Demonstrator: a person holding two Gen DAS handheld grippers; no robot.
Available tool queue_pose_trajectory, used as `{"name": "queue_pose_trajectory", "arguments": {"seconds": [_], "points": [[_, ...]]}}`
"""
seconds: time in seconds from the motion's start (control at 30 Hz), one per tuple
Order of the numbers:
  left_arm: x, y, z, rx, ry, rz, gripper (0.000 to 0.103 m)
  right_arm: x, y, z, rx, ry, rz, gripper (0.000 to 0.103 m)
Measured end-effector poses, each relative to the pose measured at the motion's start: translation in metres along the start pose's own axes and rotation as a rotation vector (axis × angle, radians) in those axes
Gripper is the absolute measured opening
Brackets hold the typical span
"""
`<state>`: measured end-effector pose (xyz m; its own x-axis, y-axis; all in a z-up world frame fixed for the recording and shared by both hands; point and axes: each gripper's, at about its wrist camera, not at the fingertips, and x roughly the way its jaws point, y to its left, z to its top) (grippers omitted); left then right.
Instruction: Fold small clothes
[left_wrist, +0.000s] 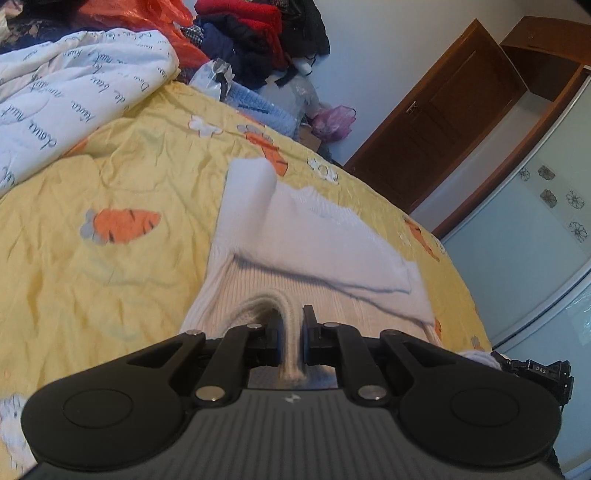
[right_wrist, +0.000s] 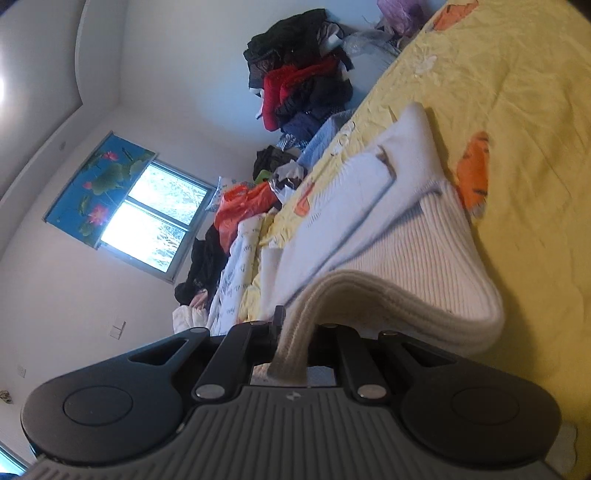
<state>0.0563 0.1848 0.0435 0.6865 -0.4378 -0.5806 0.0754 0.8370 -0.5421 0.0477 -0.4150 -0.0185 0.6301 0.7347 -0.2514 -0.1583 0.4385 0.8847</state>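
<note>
Nearest in the left wrist view, the left tongs (left_wrist: 291, 325) are closed tight on the ribbed hem of a cream sweater (left_wrist: 295, 254), a thick fold of knit pinched between the two fingers. In the right wrist view the right tongs (right_wrist: 295, 328) are clamped in the same way on another part of that hem, and the edge of the sweater (right_wrist: 417, 266) bulges up and curls over just beyond them.

Past the tongs, the sweater lies on the bed, on a yellow quilt (left_wrist: 110, 266) printed with orange carrots and white flowers. Its sleeves are folded across the body in pale bands.

Farther along the bed lies a white blanket (left_wrist: 74, 92) with dark handwriting on it. Beyond it sits a heap of clothes (left_wrist: 258, 40) in red, black and navy against the wall.

At the back, a brown wooden door (left_wrist: 436, 133) shows in the left view and a bright window (right_wrist: 155, 221) in the right.
</note>
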Motion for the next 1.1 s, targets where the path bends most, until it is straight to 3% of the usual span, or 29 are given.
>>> {"name": "queue_pose_trajectory", "arguments": {"seconds": [0.37, 0.6, 0.83, 0.9, 1.0, 1.07, 1.1], "points": [[0.115, -0.006, 0.111, 0.066, -0.034, 0.045, 0.009, 0.100, -0.025, 0.123, 0.010, -0.078, 0.008, 0.011], [0.176, 0.006, 0.156, 0.014, -0.037, 0.074, 0.009, 0.155, -0.063, 0.178, 0.061, -0.069, -0.055, 0.011], [0.227, 0.015, 0.171, 0.015, -0.049, 0.153, 0.010, 0.202, -0.098, 0.201, 0.099, -0.055, -0.146, 0.013], [0.234, 0.021, 0.176, -0.017, -0.072, 0.137, 0.011, 0.212, -0.110, 0.205, 0.146, -0.041, -0.169, 0.022], [0.234, 0.031, 0.184, -0.143, -0.048, 0.113, 0.012, 0.214, -0.111, 0.212, 0.211, -0.048, -0.174, 0.038], [0.224, 0.026, 0.180, -0.122, -0.052, 0.091, 0.021, 0.199, -0.089, 0.210, 0.145, -0.126, -0.184, 0.076], [0.218, 0.023, 0.177, -0.094, -0.052, 0.085, 0.027, 0.190, -0.078, 0.208, 0.097, -0.162, -0.179, 0.084]]}}
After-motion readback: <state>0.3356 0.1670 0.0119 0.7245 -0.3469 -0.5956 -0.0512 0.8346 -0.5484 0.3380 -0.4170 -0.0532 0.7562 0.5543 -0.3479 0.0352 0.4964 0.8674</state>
